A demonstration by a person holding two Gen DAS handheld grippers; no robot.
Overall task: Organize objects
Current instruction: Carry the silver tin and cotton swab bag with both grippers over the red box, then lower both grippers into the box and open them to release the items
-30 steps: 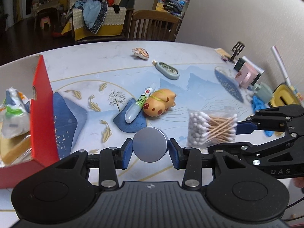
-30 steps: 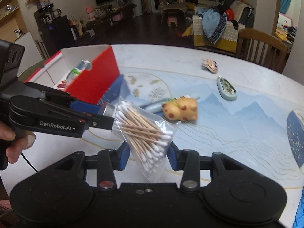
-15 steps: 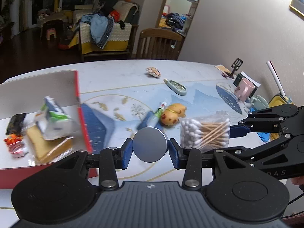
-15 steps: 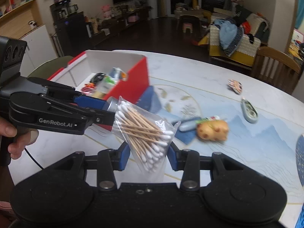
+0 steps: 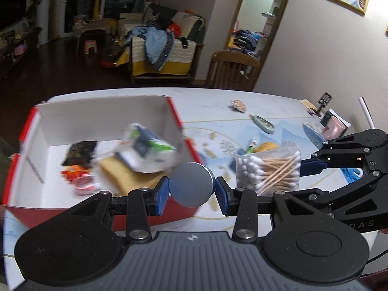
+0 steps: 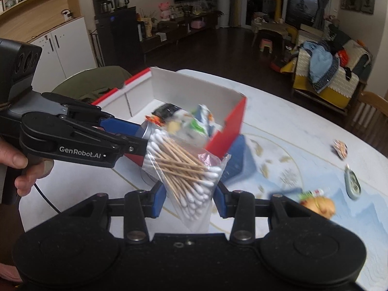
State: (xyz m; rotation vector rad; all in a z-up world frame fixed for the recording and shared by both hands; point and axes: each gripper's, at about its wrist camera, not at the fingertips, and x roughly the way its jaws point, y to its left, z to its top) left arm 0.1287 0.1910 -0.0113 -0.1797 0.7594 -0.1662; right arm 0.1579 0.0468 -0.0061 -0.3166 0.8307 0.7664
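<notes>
- Above the patterned tabletop (image 5: 278, 111), the left gripper (image 5: 191, 188) has its jaws clenched on a round grey metal tin (image 5: 191, 184), seemingly bound for the red-and-white cardboard box (image 5: 101, 111) at ten o'clock.
- The right gripper (image 6: 190, 197) grasps a clear bag of cotton swabs (image 6: 184, 167), likely headed there too.

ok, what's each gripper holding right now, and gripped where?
Left gripper: round metal tin, pinched across its sides. Right gripper: bag of cotton swabs, clamped across its lower end.
</notes>
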